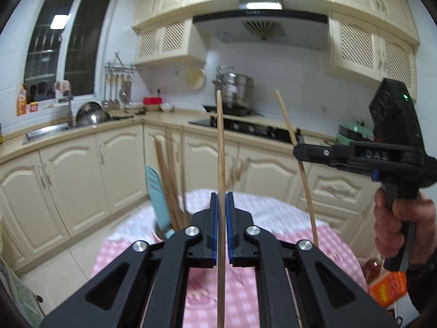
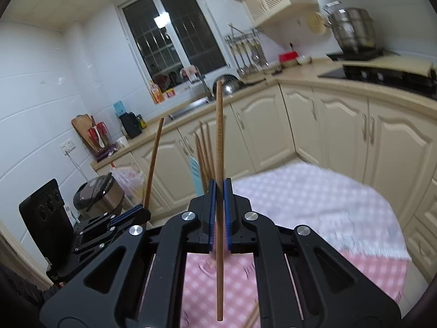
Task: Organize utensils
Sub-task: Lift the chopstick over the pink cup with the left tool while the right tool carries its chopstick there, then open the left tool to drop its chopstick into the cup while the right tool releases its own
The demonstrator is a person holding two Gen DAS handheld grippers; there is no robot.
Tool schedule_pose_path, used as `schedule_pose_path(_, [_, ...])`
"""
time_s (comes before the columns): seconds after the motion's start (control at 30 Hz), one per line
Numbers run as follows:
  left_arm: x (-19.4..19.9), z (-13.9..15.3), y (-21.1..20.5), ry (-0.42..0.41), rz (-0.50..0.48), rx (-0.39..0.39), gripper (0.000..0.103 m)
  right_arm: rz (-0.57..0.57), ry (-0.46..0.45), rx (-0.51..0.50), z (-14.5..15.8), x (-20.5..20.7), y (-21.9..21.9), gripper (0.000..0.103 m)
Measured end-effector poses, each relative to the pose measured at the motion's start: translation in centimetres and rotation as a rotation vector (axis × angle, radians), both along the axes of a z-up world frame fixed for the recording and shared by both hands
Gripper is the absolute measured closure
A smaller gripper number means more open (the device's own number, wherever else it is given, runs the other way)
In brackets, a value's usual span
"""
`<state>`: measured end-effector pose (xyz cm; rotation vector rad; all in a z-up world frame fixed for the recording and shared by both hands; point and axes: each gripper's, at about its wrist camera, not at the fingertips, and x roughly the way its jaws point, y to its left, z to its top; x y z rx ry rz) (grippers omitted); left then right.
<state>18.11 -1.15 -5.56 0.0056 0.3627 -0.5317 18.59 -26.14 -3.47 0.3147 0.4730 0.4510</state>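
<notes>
My left gripper (image 1: 221, 201) is shut on a wooden chopstick (image 1: 220, 147) that stands upright between its blue pads, above the pink checked table (image 1: 254, 295). My right gripper (image 2: 220, 188) is shut on a second wooden chopstick (image 2: 219, 136), also upright. In the left wrist view the right gripper (image 1: 299, 151) shows at the right, clamped on its tilted chopstick (image 1: 306, 186). In the right wrist view the left gripper (image 2: 142, 211) shows at the lower left with its chopstick (image 2: 153, 164). A holder with several chopsticks (image 1: 170, 186) and a pale blue utensil (image 1: 157, 199) stands behind the left gripper; it also shows in the right wrist view (image 2: 204, 161).
The round table (image 2: 314, 199) has a pink checked cloth. Cream kitchen cabinets (image 1: 82, 180) and a counter with a sink (image 1: 46, 131) and hob (image 1: 245, 127) run behind it. An orange box (image 1: 387, 287) sits at the table's right edge. A rice cooker (image 2: 98, 194) stands at the left.
</notes>
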Motion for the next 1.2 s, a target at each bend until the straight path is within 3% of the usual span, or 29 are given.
schedule_pose_path(0.23, [3.5, 3.5, 1.8, -0.060, 0.046, -0.106, 0.098, -0.017, -0.125, 0.027, 3.4, 2.7, 2.2, 0.097])
schedule_pose_path(0.47, [6.9, 4.6, 2.9, -0.081, 0.069, -0.240, 0.098, -0.041, -0.185, 0.026, 4.9, 6.0, 4.3, 0.097])
schedule_pose_path(0.9, [11.1, 2.9, 1.9, -0.095, 0.139, -0.231, 0.098, -0.071, -0.183, -0.040, 3.1, 9.5, 7.4, 0.097])
schedule_pose_path(1.2, [11.8, 0.5, 2.4, -0.043, 0.143, -0.206, 0.097, -0.077, -0.142, -0.072, 0.9, 11.0, 8.7, 0.097])
